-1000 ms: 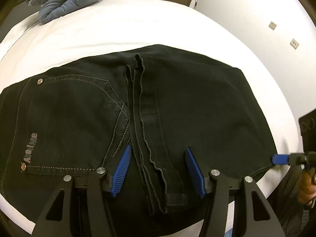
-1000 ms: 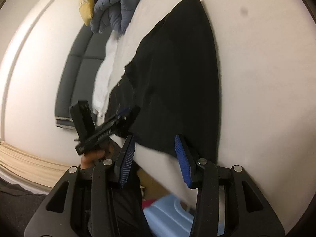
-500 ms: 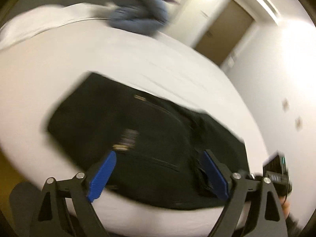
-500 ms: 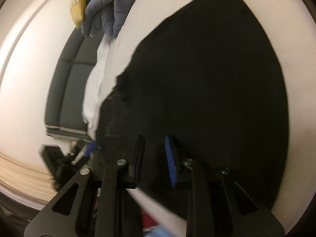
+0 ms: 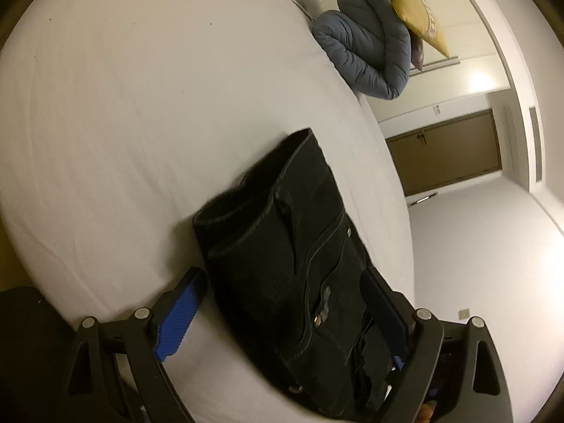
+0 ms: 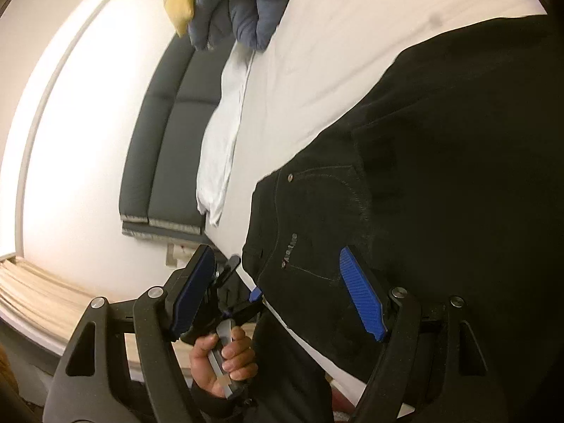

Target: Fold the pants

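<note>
The left tool point(image 5: 282, 312) is spread wide astride the folded black pants point(image 5: 292, 264), pads clear of the cloth. The right tool point(image 6: 278, 296) is opening over the pants' pocket end, gripping nothing. The pants lie at the white bed's point(image 5: 141, 105) near edge. Beyond sit a blue quilt point(image 5: 366, 53) and yellow cushion point(image 5: 416, 10).

Bedroom, looks like a hotel room. I'm over a big bed with a white sheet point(image 5: 148, 112). Rolled grey-blue duvet point(image 5: 366, 56) at 1 o'clock, yellow cushion point(image 5: 416, 14) leaning on it. Brown door point(image 5: 444, 151) at 3 o'clock in a plain white wall point(image 5: 476, 246). On my right camera, dark padded headboard point(image 6: 169, 134) at 9 o'clock, white pillow point(image 6: 222, 134) beside it.
</note>
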A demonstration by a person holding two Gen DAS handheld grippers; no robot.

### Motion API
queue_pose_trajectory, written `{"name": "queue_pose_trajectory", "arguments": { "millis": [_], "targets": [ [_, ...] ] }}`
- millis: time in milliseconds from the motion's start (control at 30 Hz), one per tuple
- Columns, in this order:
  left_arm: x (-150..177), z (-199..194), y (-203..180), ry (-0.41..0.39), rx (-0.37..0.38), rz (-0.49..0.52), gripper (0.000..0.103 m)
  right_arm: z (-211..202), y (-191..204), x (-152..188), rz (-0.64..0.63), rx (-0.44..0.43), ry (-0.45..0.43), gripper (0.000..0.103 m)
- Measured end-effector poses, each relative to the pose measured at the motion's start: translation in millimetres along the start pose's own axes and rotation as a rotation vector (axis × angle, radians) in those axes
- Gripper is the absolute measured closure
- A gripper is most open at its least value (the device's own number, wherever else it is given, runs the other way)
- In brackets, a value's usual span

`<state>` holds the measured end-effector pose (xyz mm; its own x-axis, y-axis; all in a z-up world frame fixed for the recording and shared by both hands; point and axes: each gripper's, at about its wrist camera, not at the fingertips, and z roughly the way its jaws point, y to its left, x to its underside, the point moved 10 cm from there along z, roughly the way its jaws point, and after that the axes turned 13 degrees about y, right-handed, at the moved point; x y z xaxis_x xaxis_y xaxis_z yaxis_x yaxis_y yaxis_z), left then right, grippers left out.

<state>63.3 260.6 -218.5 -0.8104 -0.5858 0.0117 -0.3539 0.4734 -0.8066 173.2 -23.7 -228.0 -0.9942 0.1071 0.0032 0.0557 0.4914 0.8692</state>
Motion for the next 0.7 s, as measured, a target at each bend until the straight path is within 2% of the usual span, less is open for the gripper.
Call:
{"name": "queue_pose_trajectory", "arguments": {
  "millis": [133, 200, 233, 267, 333, 400, 500, 600, 700],
  "targets": [
    [-6.3, 6.7, -1.4, 0.013, 0.015, -0.011, 0.012, 1.7, -11.6, -14.2, 0.035, -0.008, 0.011, 0.030],
    [-5.4, 7.6, -1.9, 0.017, 0.008, -0.010, 0.018, -4.6, -26.0, -15.0, 0.059, -0.015, 0.008, 0.030],
    [-5.5, 8.0, -3.0, 0.023, 0.003, -0.010, 0.033, -1.8, -27.5, -17.7, 0.065, -0.024, 0.016, 0.030],
    [-6.5, 11.4, -3.1, 0.037, 0.001, -0.014, 0.052, 1.0, -30.7, -18.9, 0.068, -0.029, 0.025, 0.030],
    [-7.0, 17.8, 1.1, 0.067, 0.013, -0.040, 0.075, 11.3, -33.9, -20.9, 0.074, -0.035, 0.052, 0.030],
    [-6.8, 18.0, 3.3, 0.070, 0.018, -0.045, 0.077, 23.3, -39.2, -19.7, 0.077, -0.019, 0.088, 0.030],
    [-4.6, 13.1, -3.0, 0.055, 0.006, -0.014, 0.083, 44.8, -63.9, -18.8, 0.102, 0.152, 0.136, 0.041],
    [-2.3, 6.3, -22.6, 0.020, -0.016, 0.046, 0.085, 42.1, -63.4, -21.5, 0.105, 0.142, 0.105, 0.041],
    [1.7, 1.8, -55.8, -0.015, -0.056, 0.149, 0.086, 44.7, -58.7, -19.6, 0.066, 0.181, 0.099, 0.041]
  ]
}}
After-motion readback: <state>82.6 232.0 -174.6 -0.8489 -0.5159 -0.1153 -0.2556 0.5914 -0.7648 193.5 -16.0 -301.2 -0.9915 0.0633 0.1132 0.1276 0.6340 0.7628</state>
